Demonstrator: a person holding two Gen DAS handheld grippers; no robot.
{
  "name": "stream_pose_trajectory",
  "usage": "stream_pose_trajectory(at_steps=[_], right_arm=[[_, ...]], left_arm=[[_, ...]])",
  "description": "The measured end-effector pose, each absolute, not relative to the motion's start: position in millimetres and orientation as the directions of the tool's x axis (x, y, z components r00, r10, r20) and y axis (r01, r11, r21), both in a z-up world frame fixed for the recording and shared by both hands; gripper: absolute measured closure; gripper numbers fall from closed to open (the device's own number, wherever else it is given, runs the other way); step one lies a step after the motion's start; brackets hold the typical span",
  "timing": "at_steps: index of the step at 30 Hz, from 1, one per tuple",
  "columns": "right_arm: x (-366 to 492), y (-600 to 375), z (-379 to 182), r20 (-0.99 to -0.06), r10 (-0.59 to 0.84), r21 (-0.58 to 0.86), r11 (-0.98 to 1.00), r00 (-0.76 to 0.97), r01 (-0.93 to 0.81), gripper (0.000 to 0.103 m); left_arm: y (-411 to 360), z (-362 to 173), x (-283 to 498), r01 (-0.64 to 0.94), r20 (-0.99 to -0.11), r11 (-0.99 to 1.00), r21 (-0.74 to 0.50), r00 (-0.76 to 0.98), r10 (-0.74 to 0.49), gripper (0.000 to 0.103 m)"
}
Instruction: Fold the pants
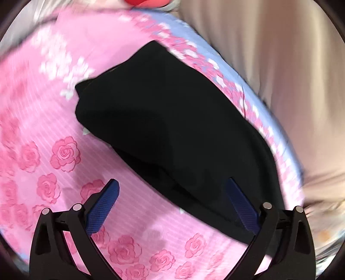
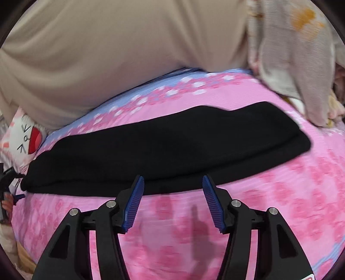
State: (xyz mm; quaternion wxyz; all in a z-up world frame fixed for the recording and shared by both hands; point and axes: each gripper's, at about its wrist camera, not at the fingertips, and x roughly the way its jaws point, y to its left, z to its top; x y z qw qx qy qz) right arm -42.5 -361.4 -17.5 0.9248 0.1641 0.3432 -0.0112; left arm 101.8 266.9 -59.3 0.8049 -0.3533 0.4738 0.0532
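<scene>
Black pants (image 1: 172, 129) lie folded in a long strip on a pink rose-print bedsheet (image 1: 54, 150). My left gripper (image 1: 172, 183) is open and empty, hovering over one end of the pants, its right finger over the black cloth. In the right wrist view the pants (image 2: 172, 146) stretch across the bed from left to right. My right gripper (image 2: 173, 181) is open and empty, its fingertips at the near long edge of the pants.
A person in beige clothing (image 2: 107, 53) stands close behind the bed's far edge. A grey patterned cloth (image 2: 291, 53) lies at the right. A white and red cartoon pillow (image 2: 28, 137) sits at the left. A red object (image 1: 146, 3) is at the far end.
</scene>
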Motion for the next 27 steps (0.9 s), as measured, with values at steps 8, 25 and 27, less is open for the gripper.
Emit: stream_pose_trajectory(at_steps=[8,25,27], right_arm=[[-21.8,-290.0,-12.6,-0.648,0.150,0.288,0.956,0.747,0.057,0.042],[-20.9,-269.9,-21.6,-0.702,0.090,0.248,0.961,0.707,0.124,0.040],[-23.2,-284.3,-28.3,-0.713,0.081,0.270,0.948,0.696,0.166,0.040]], left_arm=[[279.6,-50.2,120.0,-0.297,-0.732,0.733,-0.612,0.563,-0.384,0.042],[302.0,-45.9,107.0,-0.182,-0.849,0.888,-0.422,0.425,-0.316,0.095],[305.5,-64.7,104.4,-0.210,-0.847,0.865,-0.456,0.399,-0.350,0.095]])
